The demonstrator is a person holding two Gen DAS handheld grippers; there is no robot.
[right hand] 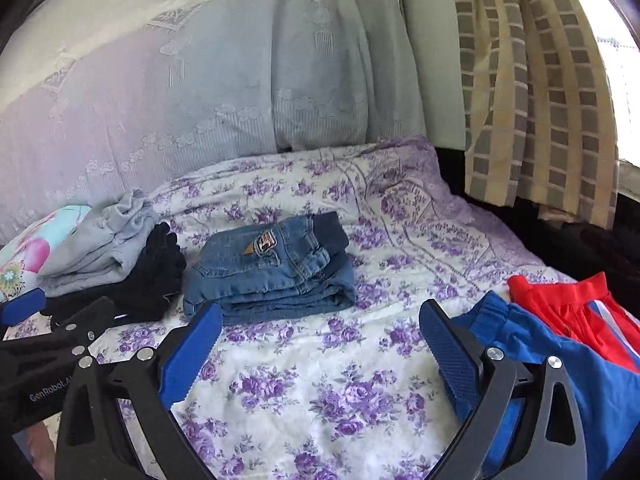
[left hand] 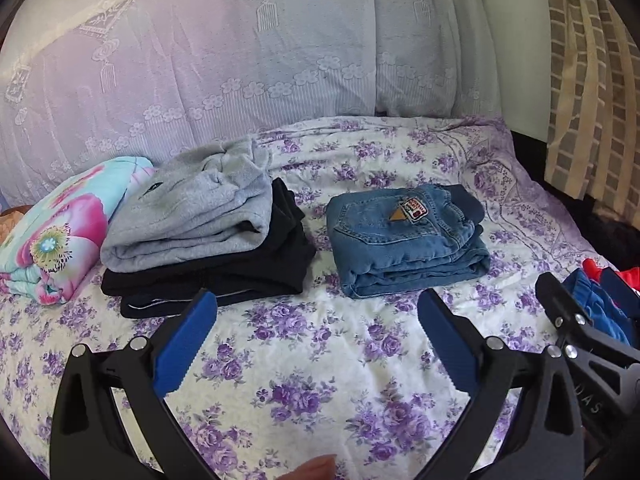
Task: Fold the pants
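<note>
The floral bedsheet (left hand: 304, 364) is spreading across the whole bed, with a pale lace-patterned cover (left hand: 200, 60) rising behind it and a checked curtain (right hand: 532, 92) hanging at the far right. A stack of folded clothes is sitting at the left: a grey garment (left hand: 192, 216) is lying on top of black ones (left hand: 224, 276), beside a bright flowered bundle (left hand: 60, 232).

The folded jeans (left hand: 404, 240) are lying in the middle of the sheet, well apart from both tools, their long axis running left to right and the folded edge facing the cameras. The back pocket with its small patch is facing up, and the waistband is turning toward the far right corner.

At the right, the blue pants (right hand: 560, 364) and a red garment (right hand: 576, 312) are lying loose and rumpled.

The left gripper (left hand: 318, 344) is hovering low over the bare sheet, its blue fingers spread wide apart and holding nothing. The right gripper (right hand: 320, 354) is posing likewise, jaws apart and empty, its right finger (right hand: 450, 354) sitting just beside the blue pants.
</note>
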